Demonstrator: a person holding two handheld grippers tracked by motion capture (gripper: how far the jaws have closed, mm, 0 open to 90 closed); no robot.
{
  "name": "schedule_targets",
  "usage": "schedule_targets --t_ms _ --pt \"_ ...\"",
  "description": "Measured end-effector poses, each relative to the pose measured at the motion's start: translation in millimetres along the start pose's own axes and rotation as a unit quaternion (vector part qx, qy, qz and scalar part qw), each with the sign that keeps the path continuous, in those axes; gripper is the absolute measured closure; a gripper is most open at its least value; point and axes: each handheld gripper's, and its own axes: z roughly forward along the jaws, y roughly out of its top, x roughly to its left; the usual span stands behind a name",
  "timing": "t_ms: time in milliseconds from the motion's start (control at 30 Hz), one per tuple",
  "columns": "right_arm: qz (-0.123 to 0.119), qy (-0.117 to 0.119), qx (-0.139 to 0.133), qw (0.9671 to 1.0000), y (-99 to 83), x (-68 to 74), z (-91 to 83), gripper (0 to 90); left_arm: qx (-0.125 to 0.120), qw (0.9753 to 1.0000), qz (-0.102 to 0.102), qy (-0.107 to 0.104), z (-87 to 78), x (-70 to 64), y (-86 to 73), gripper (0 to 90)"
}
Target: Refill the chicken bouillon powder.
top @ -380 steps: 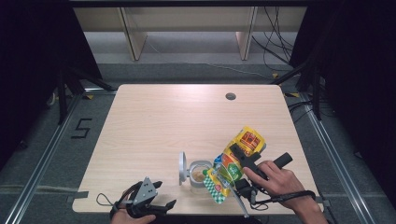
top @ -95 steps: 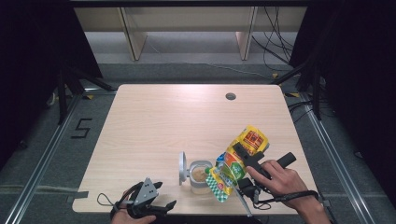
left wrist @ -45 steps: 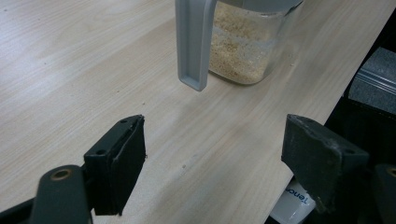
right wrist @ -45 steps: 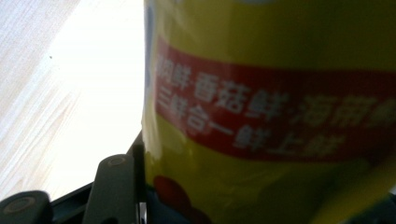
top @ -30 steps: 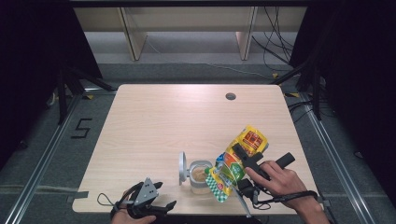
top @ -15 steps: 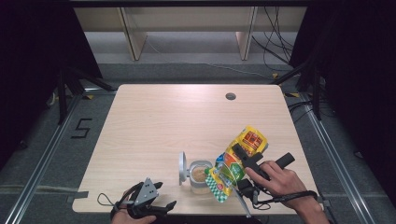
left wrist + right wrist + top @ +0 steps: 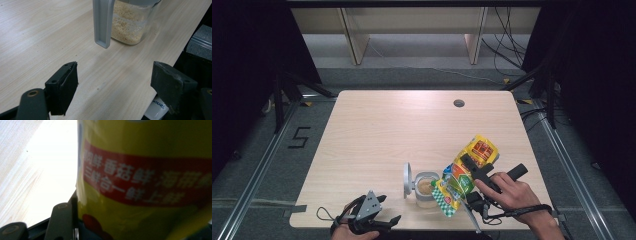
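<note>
Nothing moved: right gripper (image 7: pixel 469 167) still clamps yellow pouch (image 7: pixel 467 172) over jar (image 7: pixel 426 187); left gripper (image 7: pixel 113 82) agape.

You have one clear glass jar of beige granules (image 7: pixel 426 186), one yellow printed foil pouch (image 7: pixel 466 174), and one pale wooden table (image 7: pixel 387 130).

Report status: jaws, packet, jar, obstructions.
Left gripper open, idle at table's near edge. Right gripper shut on yellow packet, tipped over open jar part-filled with granules. Jar's lid flipped up. Nothing in the way.
</note>
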Motion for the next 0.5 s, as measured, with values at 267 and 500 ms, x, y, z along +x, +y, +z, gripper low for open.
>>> schedule_targets --t_ms 267,500 --pt "0.006 0.002 0.002 1.0000 -1.6 0.0 -0.2 46.1 -0.001 1.0000 -0.001 0.000 0.3 -0.1 -0.1 21.3" --pt "0.005 0.002 -0.003 1.0000 0.0 -1.4 -1.0 46.4 -0.001 1.0000 -0.001 0.001 0.6 0.0 -0.2 21.3"
